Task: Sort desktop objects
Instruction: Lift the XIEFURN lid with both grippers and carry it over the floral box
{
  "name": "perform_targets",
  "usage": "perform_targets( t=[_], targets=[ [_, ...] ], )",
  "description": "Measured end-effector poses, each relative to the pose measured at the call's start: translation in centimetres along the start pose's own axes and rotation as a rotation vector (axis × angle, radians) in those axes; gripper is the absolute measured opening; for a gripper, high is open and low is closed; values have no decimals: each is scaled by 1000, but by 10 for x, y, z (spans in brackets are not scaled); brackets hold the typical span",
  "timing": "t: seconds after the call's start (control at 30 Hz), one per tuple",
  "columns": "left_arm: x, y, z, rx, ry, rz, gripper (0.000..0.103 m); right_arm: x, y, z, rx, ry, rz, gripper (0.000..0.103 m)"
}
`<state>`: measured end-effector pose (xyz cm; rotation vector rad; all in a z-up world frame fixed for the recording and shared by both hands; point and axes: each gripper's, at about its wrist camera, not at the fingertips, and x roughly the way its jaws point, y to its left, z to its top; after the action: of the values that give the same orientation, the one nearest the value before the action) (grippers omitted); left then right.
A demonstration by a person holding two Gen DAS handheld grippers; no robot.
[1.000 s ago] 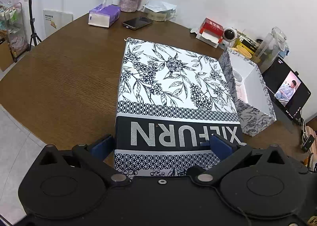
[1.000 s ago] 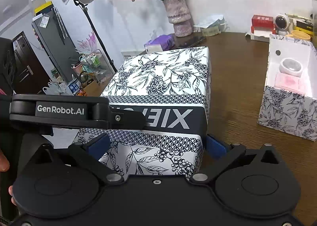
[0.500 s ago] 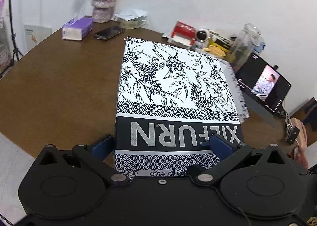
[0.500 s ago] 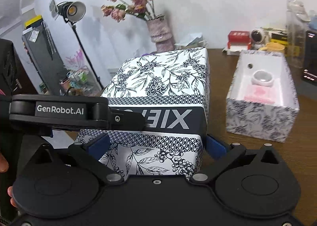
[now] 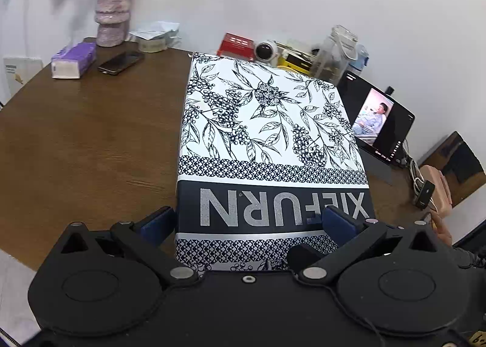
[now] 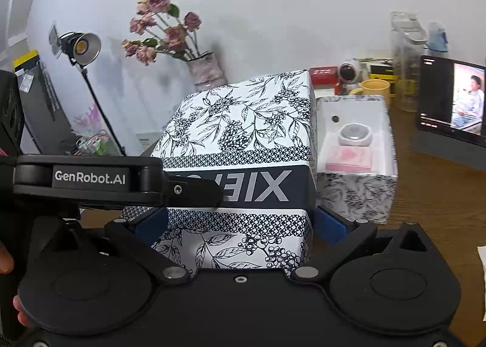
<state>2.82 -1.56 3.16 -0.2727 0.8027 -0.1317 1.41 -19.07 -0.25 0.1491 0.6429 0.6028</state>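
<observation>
Lid with black leaf print fills the left wrist view, clamped at its near end between the left claw pads above the brown surface. From the right wrist, the right claw grips the same lid's near end, and the open box sits just right of it, holding a white dish and pink card.

Floral black-and-white box lid with dark "XIEFURN" band, filling frame centre, held above table level. Open matching box base right of centre, holding a round white item and a pink card.
</observation>
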Motion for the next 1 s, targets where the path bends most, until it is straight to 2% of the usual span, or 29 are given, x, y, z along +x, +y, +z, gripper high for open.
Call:
perform_targets(
  t=[0.53,1.0],
  targets=[
    [39,-36,22,62,31,-60,103,4,-43,15,57,-17,-81,103],
    [92,-45,60,84,69,-93,103,45,-77,43,80,-14,-129,103]
  ],
)
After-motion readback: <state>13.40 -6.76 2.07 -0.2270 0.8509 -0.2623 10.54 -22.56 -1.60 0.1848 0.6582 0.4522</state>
